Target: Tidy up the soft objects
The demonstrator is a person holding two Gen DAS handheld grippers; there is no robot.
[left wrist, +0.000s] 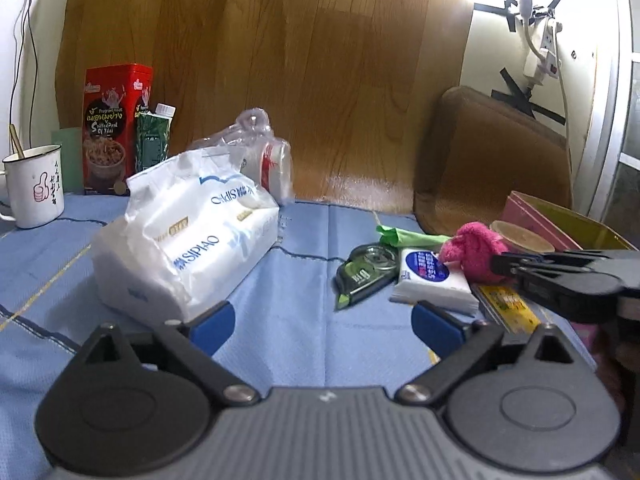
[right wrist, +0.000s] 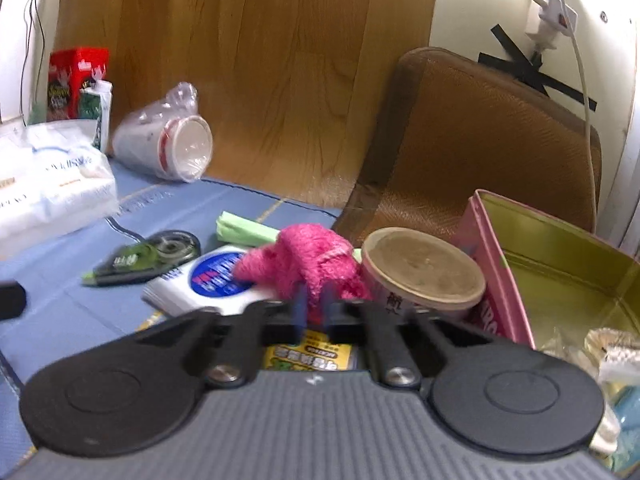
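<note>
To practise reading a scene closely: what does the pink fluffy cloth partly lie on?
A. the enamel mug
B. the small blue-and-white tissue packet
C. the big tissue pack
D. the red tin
B: the pink fluffy cloth overlaps one corner of the small blue-and-white tissue packet.

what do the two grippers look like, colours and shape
Both look alike. The left gripper has a ribbed grey body with a small white mark, two round black discs beside it, and black link arms on silver pivot pins that carry blue fingers. The right gripper has the same grey body, black discs, silver pins and blue fingers. No cables or sleeves show.
</note>
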